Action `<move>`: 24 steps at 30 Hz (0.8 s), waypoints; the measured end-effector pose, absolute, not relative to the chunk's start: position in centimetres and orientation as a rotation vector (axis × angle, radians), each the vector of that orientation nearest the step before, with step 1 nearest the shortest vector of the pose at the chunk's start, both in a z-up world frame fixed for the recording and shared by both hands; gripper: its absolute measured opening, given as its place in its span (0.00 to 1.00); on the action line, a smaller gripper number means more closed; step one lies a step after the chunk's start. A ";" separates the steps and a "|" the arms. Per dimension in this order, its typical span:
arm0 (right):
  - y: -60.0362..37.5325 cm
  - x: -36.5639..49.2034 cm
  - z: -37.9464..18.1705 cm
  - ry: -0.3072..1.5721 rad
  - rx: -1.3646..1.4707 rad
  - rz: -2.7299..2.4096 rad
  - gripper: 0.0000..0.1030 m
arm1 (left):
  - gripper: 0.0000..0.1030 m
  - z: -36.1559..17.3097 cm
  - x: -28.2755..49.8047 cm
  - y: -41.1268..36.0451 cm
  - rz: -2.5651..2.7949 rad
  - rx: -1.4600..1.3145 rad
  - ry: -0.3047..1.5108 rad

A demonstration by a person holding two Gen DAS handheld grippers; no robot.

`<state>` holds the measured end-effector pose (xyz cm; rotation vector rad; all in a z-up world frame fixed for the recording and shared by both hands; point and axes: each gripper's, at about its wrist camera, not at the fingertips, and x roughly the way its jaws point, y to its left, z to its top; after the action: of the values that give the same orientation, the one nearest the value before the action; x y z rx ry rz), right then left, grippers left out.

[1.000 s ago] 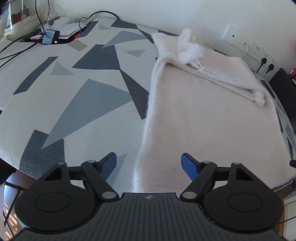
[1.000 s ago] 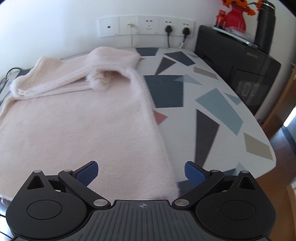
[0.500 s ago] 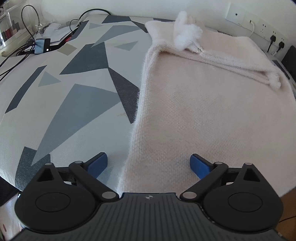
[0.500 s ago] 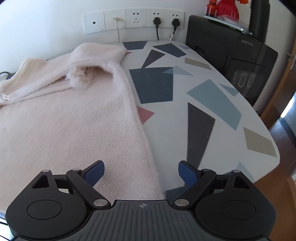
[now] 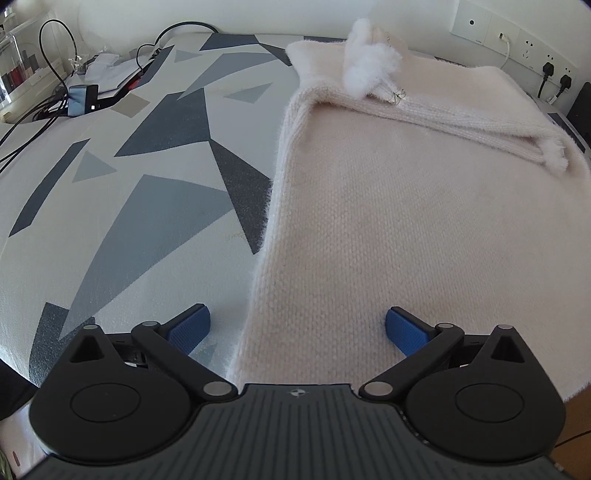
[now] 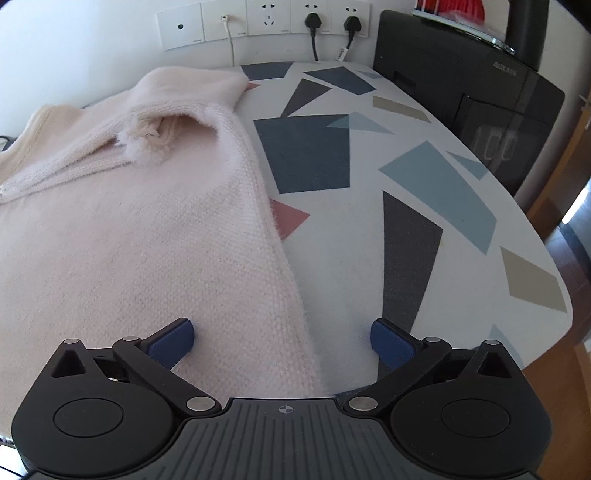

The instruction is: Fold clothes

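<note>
Both grippers lower over pink sweater point(image 5: 406, 221); "AUX" on black appliance point(image 6: 480, 96).

A table point(image 5: 122, 206) with a white top printed in grey, blue and tan shapes stood against a pale wall. Wall sockets point(image 6: 266, 18) held two black plugs point(image 6: 313, 19). A black appliance point(image 6: 476, 107) stood at the table's far right corner; cables point(image 5: 48, 85) and a small device point(image 5: 82, 99) cluttered the far left
</note>
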<state>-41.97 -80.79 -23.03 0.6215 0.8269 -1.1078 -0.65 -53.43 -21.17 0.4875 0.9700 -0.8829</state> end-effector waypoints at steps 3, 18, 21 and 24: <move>-80.9 -42.0 -23.1 0.821 0.618 -1.104 0.99 | 1.00 -21.2 -0.7 -53.5 -0.881 0.485 0.970; -81.4 -41.9 -22.9 0.854 0.617 -1.064 0.99 | 1.00 -21.1 -0.8 -53.5 -0.865 0.480 0.976; -81.4 -42.1 -22.9 0.865 0.613 -1.038 0.99 | 1.00 -21.1 -0.8 -53.4 -0.867 0.478 0.970; -81.0 -42.3 -22.8 0.870 0.598 -1.015 0.99 | 1.00 -21.2 -1.1 -53.2 -0.871 0.477 0.956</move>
<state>-42.29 -81.01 -22.85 0.5984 0.8702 -1.0146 -1.05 -53.21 -21.19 0.4768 0.9559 -0.8715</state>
